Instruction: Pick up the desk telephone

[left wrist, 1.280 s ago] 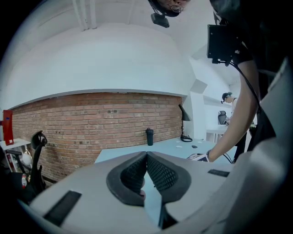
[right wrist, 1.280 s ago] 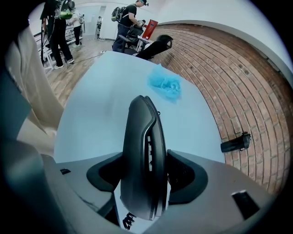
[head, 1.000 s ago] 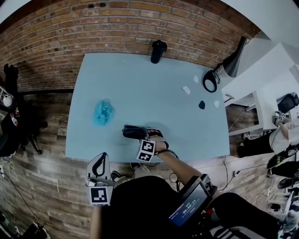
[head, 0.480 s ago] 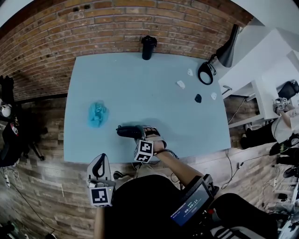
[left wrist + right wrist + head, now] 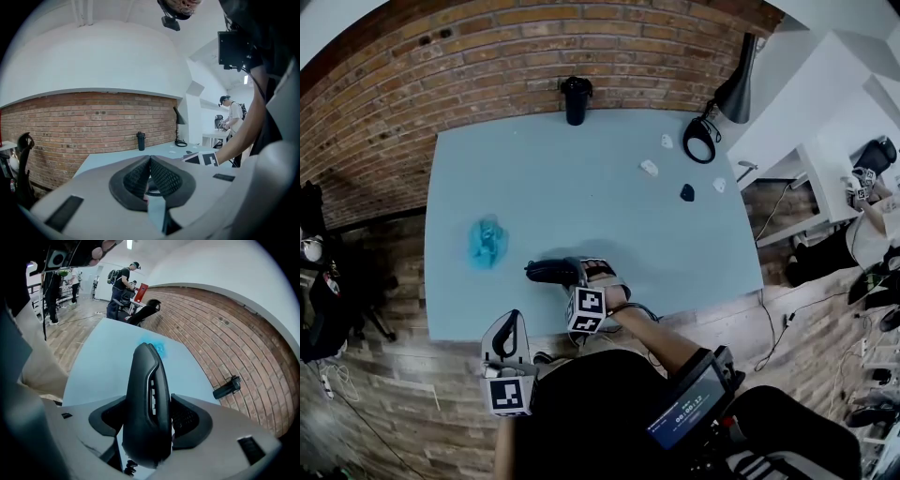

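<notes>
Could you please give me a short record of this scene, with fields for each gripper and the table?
Right gripper: shut on the black phone handset
Left gripper: shut, empty, near the table's front edge
Table: light blue, against a brick wall
Also on table: crumpled blue thing, black bottle, desk lamp

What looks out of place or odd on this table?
A crumpled blue thing lies alone at the table's left. The right gripper holds a black handset, yet no phone base shows.
</notes>
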`<state>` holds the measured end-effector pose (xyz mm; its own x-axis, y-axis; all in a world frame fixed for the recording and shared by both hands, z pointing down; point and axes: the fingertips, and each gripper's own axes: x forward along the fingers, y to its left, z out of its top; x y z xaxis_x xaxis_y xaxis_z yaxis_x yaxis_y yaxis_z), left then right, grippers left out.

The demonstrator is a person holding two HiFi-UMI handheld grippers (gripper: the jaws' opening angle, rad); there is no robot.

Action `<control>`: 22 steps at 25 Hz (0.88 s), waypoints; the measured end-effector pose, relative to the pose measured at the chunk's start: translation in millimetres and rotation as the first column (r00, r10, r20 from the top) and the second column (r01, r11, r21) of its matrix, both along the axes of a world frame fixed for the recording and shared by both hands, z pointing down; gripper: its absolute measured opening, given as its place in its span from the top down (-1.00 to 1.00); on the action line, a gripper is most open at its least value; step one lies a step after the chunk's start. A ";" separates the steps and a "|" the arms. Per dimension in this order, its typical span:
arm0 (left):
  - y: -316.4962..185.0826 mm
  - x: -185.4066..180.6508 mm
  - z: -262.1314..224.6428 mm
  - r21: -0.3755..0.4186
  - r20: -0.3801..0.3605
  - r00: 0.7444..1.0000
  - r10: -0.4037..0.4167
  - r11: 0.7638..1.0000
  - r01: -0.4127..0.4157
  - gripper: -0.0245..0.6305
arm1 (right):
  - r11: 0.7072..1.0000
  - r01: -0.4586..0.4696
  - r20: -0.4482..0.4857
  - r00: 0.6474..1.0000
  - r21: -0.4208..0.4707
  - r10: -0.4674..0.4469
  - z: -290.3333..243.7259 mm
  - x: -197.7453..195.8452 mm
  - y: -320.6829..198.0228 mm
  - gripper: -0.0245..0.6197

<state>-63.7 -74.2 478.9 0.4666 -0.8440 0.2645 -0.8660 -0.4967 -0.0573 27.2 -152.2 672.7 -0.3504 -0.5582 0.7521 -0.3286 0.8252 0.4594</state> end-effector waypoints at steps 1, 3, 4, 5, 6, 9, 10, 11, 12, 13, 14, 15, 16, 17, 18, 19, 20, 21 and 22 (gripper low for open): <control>-0.5 2.6 0.1 0.000 0.000 1.000 0.004 1.000 -0.004 0.88 | 1.000 -0.001 0.008 1.000 0.004 0.001 -2.4 0.5 -0.5 0.00; -1.9 7.0 0.2 0.001 0.002 1.000 0.011 1.000 -0.011 0.88 | 1.000 -0.005 0.025 1.000 0.014 0.005 -7.6 1.5 -2.0 0.00; -2.9 8.7 0.3 0.002 0.004 1.000 0.014 1.000 -0.014 0.88 | 1.000 -0.008 0.035 0.999 0.019 0.007 -10.5 1.9 -2.8 0.00; -4.3 10.2 0.2 0.003 0.007 1.000 0.018 1.000 -0.018 0.88 | 1.000 -0.011 0.044 0.999 0.025 0.010 -13.7 2.4 -3.9 0.00; -5.9 11.7 -0.1 0.005 0.009 1.000 0.021 1.000 -0.021 0.88 | 0.999 -0.015 0.053 0.998 0.031 0.013 -16.9 3.0 -5.1 0.00; -10.6 15.4 -1.4 0.011 0.011 1.000 0.029 1.000 -0.029 0.88 | 0.999 -0.019 0.072 0.997 0.046 0.016 -25.1 4.3 -9.0 0.00; -11.4 16.5 -1.5 0.012 0.013 0.999 0.031 0.999 -0.032 0.88 | 0.999 -0.018 0.076 0.997 0.050 0.014 -27.4 4.7 -10.2 0.00; -12.3 17.6 -1.4 0.010 0.014 0.999 0.033 0.999 -0.033 0.88 | 0.998 -0.017 0.079 0.997 0.056 0.013 -29.8 5.3 -11.7 0.00; -13.4 18.6 -1.2 0.009 0.016 0.999 0.035 0.999 -0.035 0.88 | 0.998 -0.016 0.083 0.996 0.063 0.011 -32.6 6.2 -13.8 0.00; -14.7 19.5 -1.3 0.010 0.018 0.999 0.038 0.999 -0.038 0.88 | 0.997 -0.016 0.087 0.996 0.073 0.009 -35.4 6.9 -16.3 0.00; -15.9 20.4 -1.6 0.013 0.020 0.999 0.041 0.999 -0.041 0.88 | 0.997 -0.015 0.092 0.996 0.081 0.008 -38.2 7.6 -18.7 0.00; -16.6 21.1 -1.9 0.016 0.021 0.999 0.043 0.999 -0.044 0.88 | 0.996 -0.016 0.097 0.995 0.087 0.007 -40.6 8.2 -20.2 0.00; -16.5 21.5 -2.2 0.019 0.021 0.999 0.044 0.999 -0.044 0.88 | 0.996 -0.018 0.103 0.995 0.089 0.009 -42.6 8.7 -20.9 0.00; -16.0 21.3 -2.4 0.020 0.022 0.999 0.043 0.999 -0.043 0.88 | 0.996 -0.021 0.110 0.994 0.090 0.011 -44.5 9.0 -21.0 0.00; -15.6 20.8 -2.6 0.020 0.023 0.999 0.041 0.999 -0.041 0.88 | 0.995 -0.023 0.116 0.993 0.093 0.012 -46.5 9.1 -21.2 0.00; -15.6 20.1 -2.8 0.019 0.024 0.999 0.038 0.999 -0.039 0.88 | 0.995 -0.025 0.123 0.992 0.098 0.013 -48.9 9.0 -22.0 0.00; -15.7 19.6 -2.8 0.016 0.023 0.999 0.036 0.999 -0.036 0.88 | 0.994 -0.027 0.130 0.991 0.105 0.013 -51.6 9.2 -23.4 0.00; -15.9 19.1 -2.6 0.014 0.022 0.999 0.033 0.999 -0.033 0.88 | 0.993 -0.029 0.138 0.990 0.112 0.013 -54.5 9.5 -25.1 0.00; -15.9 18.5 -2.2 0.013 0.021 0.999 0.031 0.999 -0.032 0.88 | 0.992 -0.030 0.145 0.989 0.120 0.013 -57.5 10.0 -26.7 0.00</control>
